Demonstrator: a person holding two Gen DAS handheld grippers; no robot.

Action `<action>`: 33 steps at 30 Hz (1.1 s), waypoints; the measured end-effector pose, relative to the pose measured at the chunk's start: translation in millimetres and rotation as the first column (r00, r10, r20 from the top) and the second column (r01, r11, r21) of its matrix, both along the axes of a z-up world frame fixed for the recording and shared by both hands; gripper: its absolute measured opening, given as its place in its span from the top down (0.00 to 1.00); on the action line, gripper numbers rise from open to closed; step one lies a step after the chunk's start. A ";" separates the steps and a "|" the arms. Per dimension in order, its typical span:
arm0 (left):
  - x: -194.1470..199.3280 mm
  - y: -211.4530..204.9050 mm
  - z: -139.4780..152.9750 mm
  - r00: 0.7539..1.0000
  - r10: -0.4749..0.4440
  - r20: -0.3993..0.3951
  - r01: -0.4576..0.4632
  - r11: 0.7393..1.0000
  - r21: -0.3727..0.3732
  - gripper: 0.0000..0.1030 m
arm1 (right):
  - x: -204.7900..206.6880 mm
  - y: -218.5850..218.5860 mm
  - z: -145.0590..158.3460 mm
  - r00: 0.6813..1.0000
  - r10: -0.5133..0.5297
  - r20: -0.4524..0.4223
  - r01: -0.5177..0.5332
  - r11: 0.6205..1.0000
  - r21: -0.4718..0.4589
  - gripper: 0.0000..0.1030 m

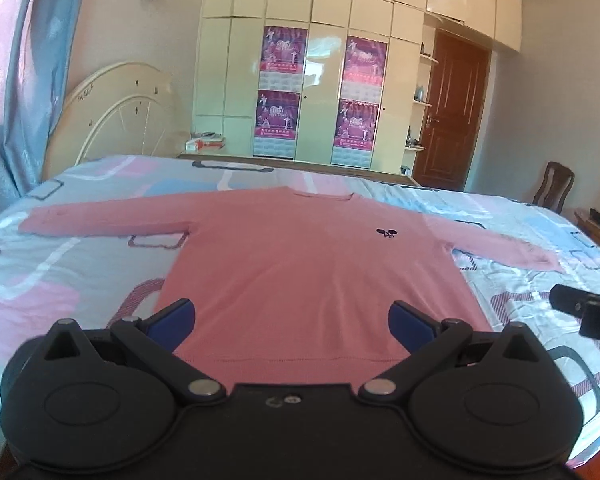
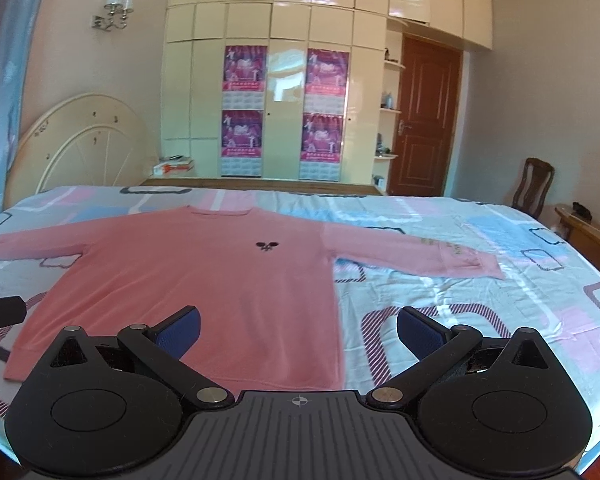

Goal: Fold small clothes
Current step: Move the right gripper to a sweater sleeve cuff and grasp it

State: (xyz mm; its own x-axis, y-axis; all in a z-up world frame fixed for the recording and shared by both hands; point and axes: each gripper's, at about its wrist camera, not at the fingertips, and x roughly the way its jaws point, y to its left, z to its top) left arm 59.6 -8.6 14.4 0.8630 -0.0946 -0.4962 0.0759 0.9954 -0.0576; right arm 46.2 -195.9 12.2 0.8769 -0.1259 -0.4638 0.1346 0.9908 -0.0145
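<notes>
A pink sweater (image 1: 312, 276) is being shown spread flat, front up, across the middle of both views on a patterned bedsheet (image 1: 80, 264); both sleeves are being held out sideways by the cloth's own lay, the collar pointing to the top of the frame and the hem lying nearest the cameras. A small dark emblem (image 2: 267, 245) is being seen on the chest. The left gripper (image 1: 292, 322) is being held over the hem at bottom centre of its view, its blue pads (image 1: 172, 322) standing wide apart with nothing between them; contact with the cloth cannot be told. The right gripper (image 2: 298, 330) is likewise being held with jaws apart and empty, at bottom centre of its view, straddling the sweater's lower right corner, one pad over pink cloth and the other over bare sheet. Part of the right gripper is being caught at the right edge of the left wrist view. In the upper half of both frames a cream wardrobe (image 2: 288, 80) carrying four pink posters is being seen, a brown door (image 2: 424, 120) to its right and a rounded headboard (image 1: 116, 120) at left.
</notes>
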 end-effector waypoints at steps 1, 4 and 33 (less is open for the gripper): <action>2.0 -2.9 -0.3 1.000 0.003 0.003 -0.003 1.000 0.013 0.00 | 1.4 -2.5 0.1 1.000 -0.006 0.003 0.006 1.000 0.000 0.00; 9.6 -8.0 -0.8 1.000 -0.007 -0.003 0.007 1.000 0.007 0.00 | 8.9 -11.7 -0.2 1.000 -0.025 0.011 0.025 1.000 0.002 0.00; 234.5 -131.5 -36.0 0.987 0.109 -0.117 -0.090 0.984 0.156 0.05 | 223.7 -362.6 -78.0 0.915 -0.390 -0.104 0.404 0.880 0.250 0.60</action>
State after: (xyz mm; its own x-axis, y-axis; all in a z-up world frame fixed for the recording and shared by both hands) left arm 294.1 -140.1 -21.6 0.7951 0.0722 -0.6022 -0.0223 0.9957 0.0900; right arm 270.0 -558.5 -65.8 0.7540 -0.3273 -0.5696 0.5232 0.8236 0.2192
